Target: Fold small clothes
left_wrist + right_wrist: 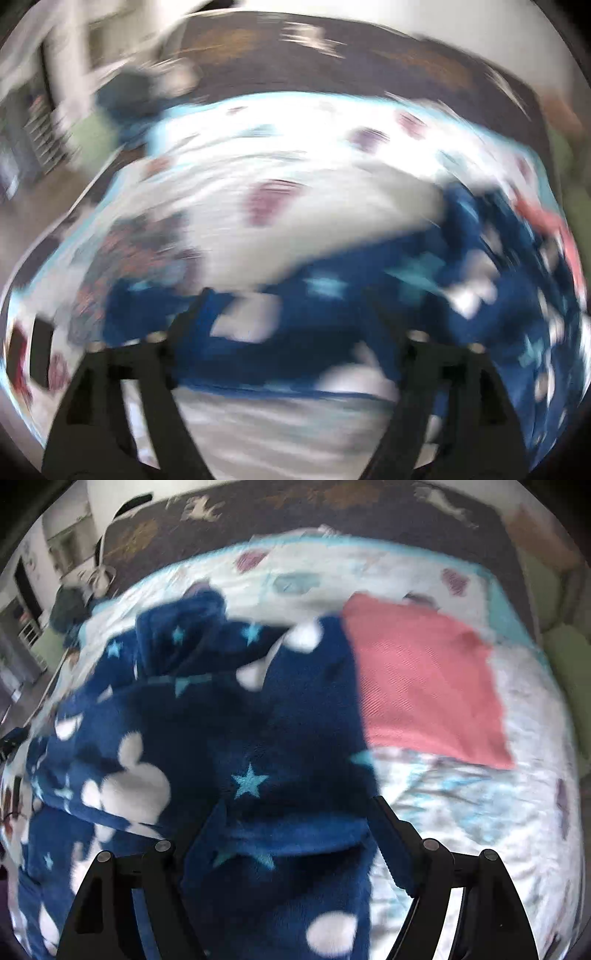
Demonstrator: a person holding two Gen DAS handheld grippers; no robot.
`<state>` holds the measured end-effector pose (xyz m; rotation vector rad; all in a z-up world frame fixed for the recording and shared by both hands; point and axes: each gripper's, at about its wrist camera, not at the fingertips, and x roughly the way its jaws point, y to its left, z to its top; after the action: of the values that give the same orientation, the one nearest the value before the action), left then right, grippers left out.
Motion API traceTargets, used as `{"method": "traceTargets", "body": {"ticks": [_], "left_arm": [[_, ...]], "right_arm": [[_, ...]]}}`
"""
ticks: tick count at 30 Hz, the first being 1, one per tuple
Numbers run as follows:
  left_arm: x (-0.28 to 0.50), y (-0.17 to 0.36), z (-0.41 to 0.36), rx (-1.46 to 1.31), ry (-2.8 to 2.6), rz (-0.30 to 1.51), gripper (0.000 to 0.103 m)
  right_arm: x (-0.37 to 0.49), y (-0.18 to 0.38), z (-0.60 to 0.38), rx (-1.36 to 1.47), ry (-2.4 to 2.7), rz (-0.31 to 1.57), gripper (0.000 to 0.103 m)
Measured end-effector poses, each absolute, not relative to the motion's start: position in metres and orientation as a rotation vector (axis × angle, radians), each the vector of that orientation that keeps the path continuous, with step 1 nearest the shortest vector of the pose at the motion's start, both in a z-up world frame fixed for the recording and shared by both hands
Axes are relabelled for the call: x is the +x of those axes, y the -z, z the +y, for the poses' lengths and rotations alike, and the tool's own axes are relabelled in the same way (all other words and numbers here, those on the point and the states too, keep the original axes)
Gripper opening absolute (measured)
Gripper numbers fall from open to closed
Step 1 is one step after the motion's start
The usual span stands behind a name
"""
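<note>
On the bed (480,812), blue starred garment (258,738) lies w/ pink cloth (424,686) toward far edge; left view badly blurred. Both grippers, left (288,306) & right (295,819), fingers wide apart, gripping nothing.

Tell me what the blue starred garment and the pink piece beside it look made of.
Blue starred garment: plush fleece, probably; fuzzy, matte pile and soft, thick folds. Pink piece: a flatter knit or woven cloth, matte, with fine diagonal ribbing; fibre can't be told. It lies flat on the printed bedcover.
</note>
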<state>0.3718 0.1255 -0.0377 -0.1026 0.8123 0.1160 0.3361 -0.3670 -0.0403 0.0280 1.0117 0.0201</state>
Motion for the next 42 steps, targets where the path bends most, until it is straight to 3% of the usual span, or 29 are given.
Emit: {"method": "traceTargets", "body": {"ticks": [4, 8, 11, 15, 24, 27, 29, 32, 37, 42], "left_arm": [[0.362, 0.06, 0.243, -0.382, -0.185, 0.854, 0.084], [0.341, 0.124, 0.337, -0.654, -0.248, 0.94, 0.084], [0.317, 0.178, 0.375, -0.877, -0.218, 0.955, 0.084], [0.312, 0.207, 0.375, -1.018, -0.109, 0.912, 0.084], [0.347, 0.213, 0.362, -1.017, -0.092, 0.864, 0.082], [0.346, 0.228, 0.371, -1.157, -0.103, 0.828, 0.062], [0.345, 0.236, 0.376, -1.247, -0.068, 0.79, 0.019], [0.343, 0.225, 0.377, -1.195, -0.025, 0.739, 0.011], [0.34, 0.177, 0.369, -1.127, 0.063, 0.624, 0.01], [0.346, 0.094, 0.316, -1.014, 0.316, 0.535, 0.01]], "right_arm": [[0.305, 0.011, -0.351, -0.035, -0.069, 0.925, 0.089], [0.267, 0.001, -0.337, -0.051, -0.155, 0.915, 0.09], [0.249, -0.003, -0.334, 0.183, -0.37, 0.954, 0.091], [0.247, -0.002, -0.326, 0.31, -0.47, 0.966, 0.091], [0.252, 0.02, -0.309, 0.312, -0.462, 1.014, 0.091], [0.243, 0.022, -0.314, 0.324, -0.458, 1.029, 0.091], [0.244, 0.026, -0.316, 0.336, -0.454, 1.047, 0.091], [0.244, 0.025, -0.318, 0.328, -0.44, 1.057, 0.091], [0.242, 0.018, -0.319, 0.371, -0.484, 1.037, 0.091], [0.238, 0.006, -0.308, 0.366, -0.499, 1.019, 0.091]]}}
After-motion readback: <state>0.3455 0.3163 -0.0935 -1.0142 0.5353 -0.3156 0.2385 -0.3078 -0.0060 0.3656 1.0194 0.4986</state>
